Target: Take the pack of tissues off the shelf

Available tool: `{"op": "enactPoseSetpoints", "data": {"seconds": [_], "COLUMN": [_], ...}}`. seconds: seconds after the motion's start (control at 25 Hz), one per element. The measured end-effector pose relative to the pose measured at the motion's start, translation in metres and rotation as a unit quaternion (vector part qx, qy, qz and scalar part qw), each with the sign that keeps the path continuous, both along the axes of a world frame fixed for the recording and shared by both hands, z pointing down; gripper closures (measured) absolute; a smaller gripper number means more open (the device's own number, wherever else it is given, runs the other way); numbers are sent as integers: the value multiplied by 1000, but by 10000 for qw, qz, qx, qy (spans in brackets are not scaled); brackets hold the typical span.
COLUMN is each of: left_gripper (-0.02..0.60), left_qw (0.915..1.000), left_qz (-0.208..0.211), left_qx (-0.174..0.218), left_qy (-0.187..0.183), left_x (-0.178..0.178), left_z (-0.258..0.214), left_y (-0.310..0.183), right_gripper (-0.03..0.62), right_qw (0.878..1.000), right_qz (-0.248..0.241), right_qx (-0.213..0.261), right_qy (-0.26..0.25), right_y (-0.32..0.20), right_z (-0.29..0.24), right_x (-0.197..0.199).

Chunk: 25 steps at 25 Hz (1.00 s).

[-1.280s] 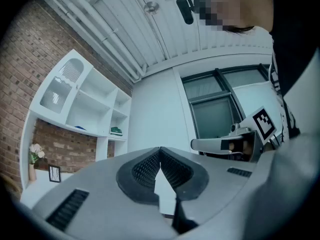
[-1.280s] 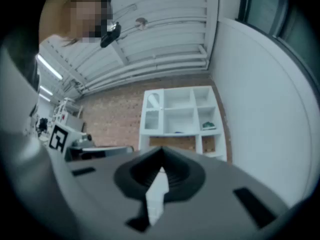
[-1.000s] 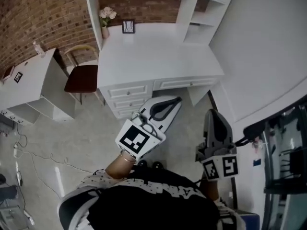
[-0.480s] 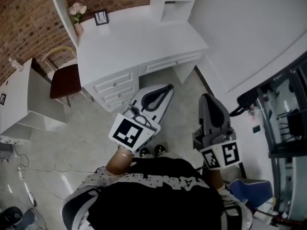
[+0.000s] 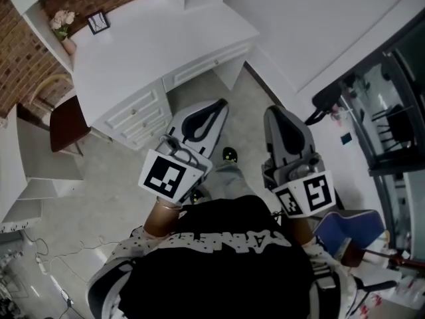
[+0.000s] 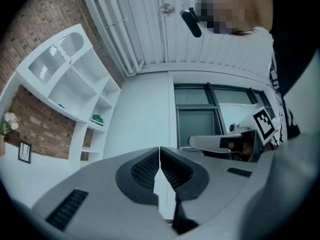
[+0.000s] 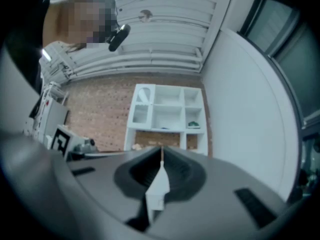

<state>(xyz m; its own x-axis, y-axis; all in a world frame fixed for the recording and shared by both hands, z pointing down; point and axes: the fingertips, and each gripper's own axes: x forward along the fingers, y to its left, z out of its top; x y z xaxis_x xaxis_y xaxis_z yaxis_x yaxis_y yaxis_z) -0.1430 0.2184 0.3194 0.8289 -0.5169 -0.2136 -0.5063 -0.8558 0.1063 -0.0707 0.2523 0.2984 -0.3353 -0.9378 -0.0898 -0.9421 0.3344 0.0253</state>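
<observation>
A small green pack [image 7: 193,124] lies in a right-hand compartment of the white shelf unit [image 7: 167,115] above the desk; it looks like the tissues. In the left gripper view the same green pack [image 6: 97,118] shows far off on a shelf. My left gripper [image 5: 218,104] is held low in front of my body, shut, with nothing between its jaws. My right gripper [image 5: 271,112] hangs beside it, also shut and empty. Both are far from the shelf. The left gripper [image 6: 159,149] and right gripper [image 7: 161,148] point upward at the room.
A white desk [image 5: 153,42] with drawers stands at the upper left, with a flower vase [image 5: 64,25] and a small picture frame [image 5: 98,22] at its back. A dark red chair [image 5: 63,123] is left of it. A blue seat [image 5: 346,228] and a black rack [image 5: 392,118] are at the right.
The head view has swung right, so the desk has slid to the upper left and the shelf has left the picture. Both grippers stay shut in front of my body.
</observation>
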Motion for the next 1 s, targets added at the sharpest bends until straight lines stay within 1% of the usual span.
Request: {"op": "enactPoseSetpoints", "data": {"seconds": [0.12, 0.28, 0.4, 0.56, 0.76, 1.0], "left_gripper": [546, 546, 546, 546, 546, 545], "left_qw": [10000, 9995, 9989, 9972, 9947, 9921], "left_qz": [-37, -202, -301, -496, -785, -999], "left_qx": [12, 120, 197, 218, 228, 153], "left_qy": [-78, -215, -301, -510, -617, -747], "left_x": [4, 11, 22, 35, 44, 64], "left_z": [2, 0, 0, 3, 4, 9], "left_y": [-7, -22, -35, -61, -98, -135], "right_gripper": [562, 562, 562, 562, 562, 561], "right_qw": [10000, 9997, 9994, 9988, 9973, 9955], "right_qz": [1, -230, -331, -454, -645, -827], "right_qx": [0, 26, 56, 66, 35, 3], "right_qy": [-4, -23, -54, -191, -343, -451], "right_y": [-7, -26, -42, -71, -113, -153], "right_z": [1, 2, 4, 9, 15, 21], "right_x": [8, 12, 24, 42, 58, 81]}}
